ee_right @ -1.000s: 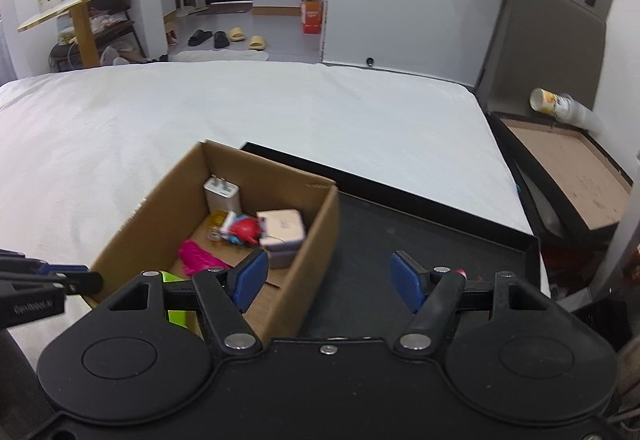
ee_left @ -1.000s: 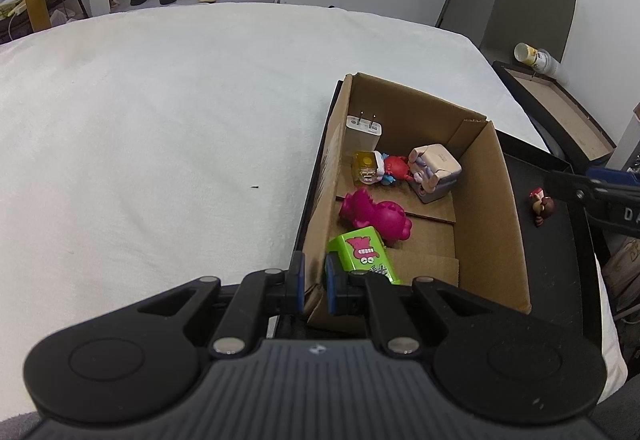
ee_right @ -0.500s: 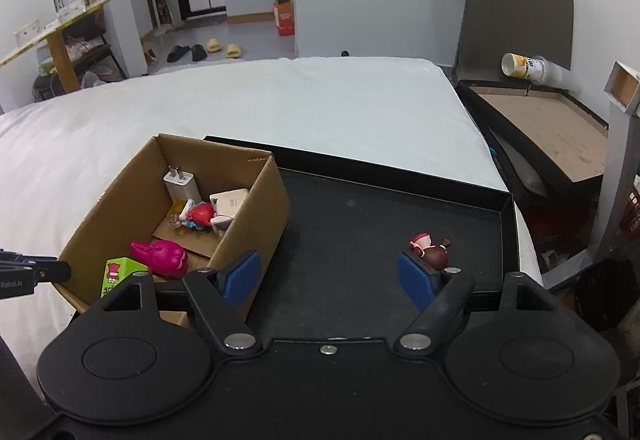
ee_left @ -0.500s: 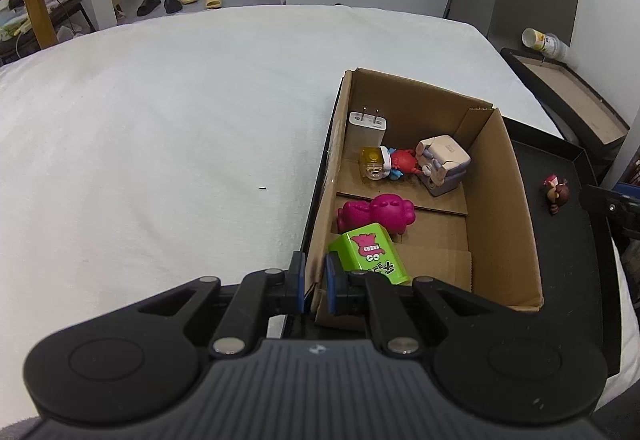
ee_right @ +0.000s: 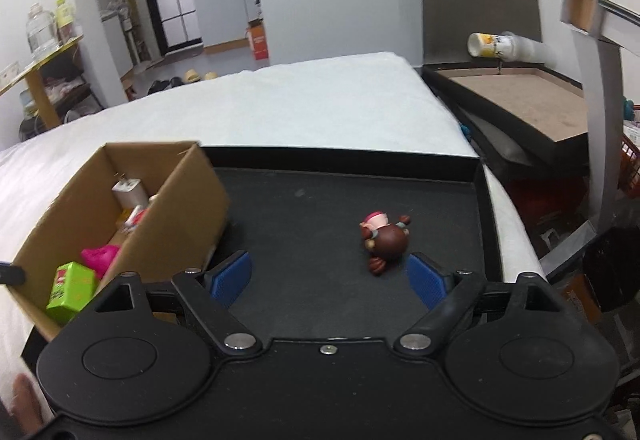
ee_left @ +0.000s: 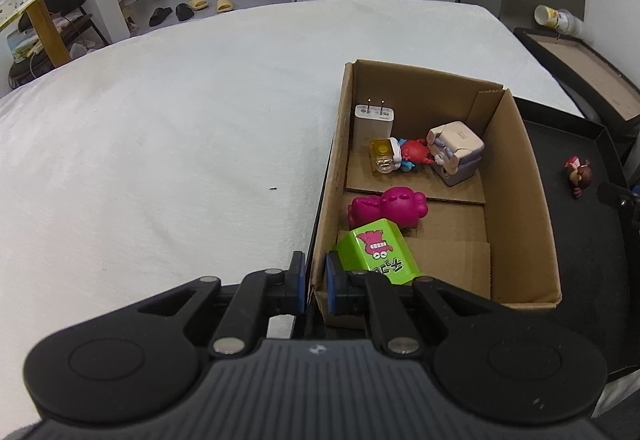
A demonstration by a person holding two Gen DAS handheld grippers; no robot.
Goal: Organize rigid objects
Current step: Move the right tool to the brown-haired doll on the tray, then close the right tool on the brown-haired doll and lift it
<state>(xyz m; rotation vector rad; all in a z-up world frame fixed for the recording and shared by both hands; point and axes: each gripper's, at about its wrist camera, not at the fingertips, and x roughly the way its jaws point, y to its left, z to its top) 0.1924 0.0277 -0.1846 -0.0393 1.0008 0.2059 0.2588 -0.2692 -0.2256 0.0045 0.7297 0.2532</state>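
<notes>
Left wrist view first: the left gripper (ee_left: 315, 286) has its fingers (ee_left: 297, 282) pinched on the near corner wall of the cardboard box (ee_left: 520, 199), one pad outside, one inside. The box sits at the left end of a black tray (ee_left: 592, 240) on the white-covered desk (ee_left: 160, 159). Inside the box, nearest the clamped corner, lies a green block (ee_left: 376, 252) with a pink cartoon face. Just beyond it is a magenta toy (ee_left: 386, 207), touching the block. Towards the box's far end there's a small yellow piece (ee_left: 382, 155), a red figure (ee_left: 414, 153) and a pale lilac toy (ee_left: 456, 149) bunched together, with a white charger plug (ee_left: 373, 117) standing against the left wall, prongs up. Outside the box, off to its right on the tray, a little brown figurine (ee_left: 579, 175) lies on its side.

Over to the right wrist view: the right gripper (ee_right: 330, 278) hovers low over the tray (ee_right: 320, 199), fingers (ee_right: 230, 274) spread wide and opening wider, nothing between them. The brown figurine (ee_right: 384, 242) lies well right of the box (ee_right: 176, 215), just ahead of the right finger, not touched. The green block (ee_right: 70, 290) and magenta toy (ee_right: 100, 258) show at the box's near end.
</notes>
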